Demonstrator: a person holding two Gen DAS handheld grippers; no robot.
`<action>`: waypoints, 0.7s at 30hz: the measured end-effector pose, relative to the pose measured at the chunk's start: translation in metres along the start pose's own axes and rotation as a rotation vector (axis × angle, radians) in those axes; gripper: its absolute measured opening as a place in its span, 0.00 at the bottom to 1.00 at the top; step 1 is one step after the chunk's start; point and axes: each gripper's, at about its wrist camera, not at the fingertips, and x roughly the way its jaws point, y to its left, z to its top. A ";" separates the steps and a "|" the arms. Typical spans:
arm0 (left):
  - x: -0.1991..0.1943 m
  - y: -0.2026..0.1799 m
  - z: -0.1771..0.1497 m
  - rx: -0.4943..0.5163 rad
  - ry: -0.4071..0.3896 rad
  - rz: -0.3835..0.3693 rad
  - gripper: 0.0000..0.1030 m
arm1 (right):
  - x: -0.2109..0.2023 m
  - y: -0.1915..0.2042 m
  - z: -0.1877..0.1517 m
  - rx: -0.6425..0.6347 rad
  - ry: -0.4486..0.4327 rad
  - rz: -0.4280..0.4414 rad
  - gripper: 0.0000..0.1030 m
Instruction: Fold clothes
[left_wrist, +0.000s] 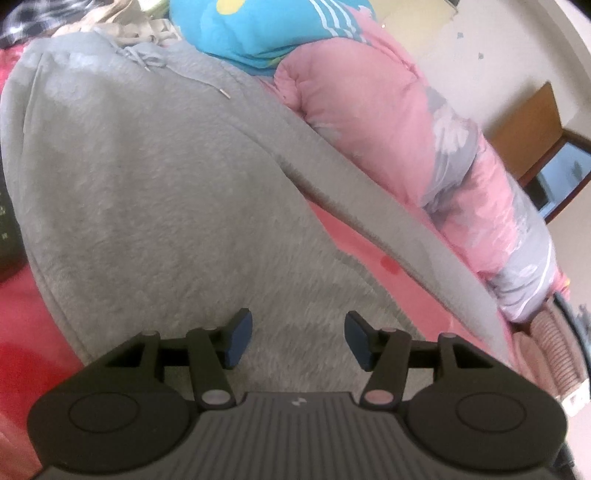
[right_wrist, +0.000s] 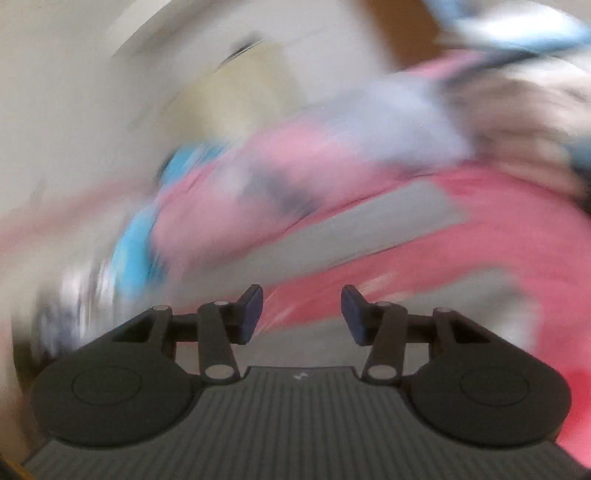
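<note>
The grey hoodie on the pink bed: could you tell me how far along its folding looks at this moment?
Done: the grey hoodie lies spread on the pink sheet; no fold shows in view. In hand: nothing. The left tongs hover open over its lower part, and the right tongs are open and empty in a motion-blurred view. Left: the long sleeve lies stretched out, and the body is unfolded.

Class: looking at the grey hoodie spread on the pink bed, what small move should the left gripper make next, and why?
Probably lower the left gripper and pinch the grey hoodie just below it: its jaws are open and empty, and the sleeve lies unfolded.
</note>
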 end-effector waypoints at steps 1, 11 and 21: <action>0.000 -0.002 0.000 0.009 0.002 0.009 0.55 | 0.008 0.023 -0.011 -0.111 0.030 0.012 0.44; 0.001 -0.014 -0.002 0.050 0.013 0.070 0.56 | -0.040 -0.026 -0.067 -0.304 0.102 -0.365 0.43; 0.001 -0.018 -0.002 0.066 0.022 0.093 0.58 | -0.132 -0.103 -0.054 0.132 -0.133 -0.526 0.34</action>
